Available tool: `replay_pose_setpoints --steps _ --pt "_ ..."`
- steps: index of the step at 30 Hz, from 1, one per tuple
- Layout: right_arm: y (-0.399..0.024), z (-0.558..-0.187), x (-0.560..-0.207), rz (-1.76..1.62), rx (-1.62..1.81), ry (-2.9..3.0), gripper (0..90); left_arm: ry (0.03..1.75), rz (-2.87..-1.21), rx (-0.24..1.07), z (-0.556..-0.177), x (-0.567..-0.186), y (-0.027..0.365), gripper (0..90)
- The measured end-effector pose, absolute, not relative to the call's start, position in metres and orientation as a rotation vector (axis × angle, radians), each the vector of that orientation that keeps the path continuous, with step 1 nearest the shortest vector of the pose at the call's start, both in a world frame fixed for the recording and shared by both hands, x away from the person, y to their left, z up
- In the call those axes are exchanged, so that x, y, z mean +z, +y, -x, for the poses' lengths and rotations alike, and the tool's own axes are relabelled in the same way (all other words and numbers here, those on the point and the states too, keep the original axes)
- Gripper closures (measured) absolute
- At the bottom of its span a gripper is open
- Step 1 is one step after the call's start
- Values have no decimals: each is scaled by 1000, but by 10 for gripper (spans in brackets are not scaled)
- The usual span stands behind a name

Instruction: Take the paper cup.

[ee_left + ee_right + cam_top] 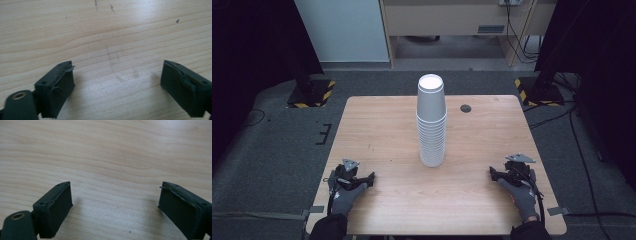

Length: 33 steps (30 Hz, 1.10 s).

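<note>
Mid-desk (377, 130) stands a tall white cup stack (431, 125); L gripper (368, 178) & R gripper (493, 173) rest well apart from it, jaws spread, nothing held.

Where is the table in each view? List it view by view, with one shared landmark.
High view: table, centre, under the stack of cups.
Left gripper view: wood surface behind the open left gripper.
Right gripper view: wood surface behind the open right gripper.
Shared landmark: pale wood grain.

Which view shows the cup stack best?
The high view: the stack of white cups stands whole, upside down, mid-table, between the left gripper and right gripper. Both gripper views look at bare wood between open jaws, away from the stack.
</note>
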State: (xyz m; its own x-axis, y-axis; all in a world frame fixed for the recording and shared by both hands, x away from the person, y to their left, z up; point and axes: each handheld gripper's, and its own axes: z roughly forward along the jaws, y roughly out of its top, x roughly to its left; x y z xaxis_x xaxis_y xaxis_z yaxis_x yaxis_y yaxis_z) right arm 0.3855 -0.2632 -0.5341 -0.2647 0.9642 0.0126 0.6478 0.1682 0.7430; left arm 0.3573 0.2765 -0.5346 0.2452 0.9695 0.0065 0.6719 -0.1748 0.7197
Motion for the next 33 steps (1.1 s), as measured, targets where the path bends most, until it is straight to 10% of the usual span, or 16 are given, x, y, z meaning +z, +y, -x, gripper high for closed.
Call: replay_pose_setpoints --steps 33 --pt "-230 -363 -436 -1286 1363 1874 113 1465 -1944 622 -356 -536 272 92"
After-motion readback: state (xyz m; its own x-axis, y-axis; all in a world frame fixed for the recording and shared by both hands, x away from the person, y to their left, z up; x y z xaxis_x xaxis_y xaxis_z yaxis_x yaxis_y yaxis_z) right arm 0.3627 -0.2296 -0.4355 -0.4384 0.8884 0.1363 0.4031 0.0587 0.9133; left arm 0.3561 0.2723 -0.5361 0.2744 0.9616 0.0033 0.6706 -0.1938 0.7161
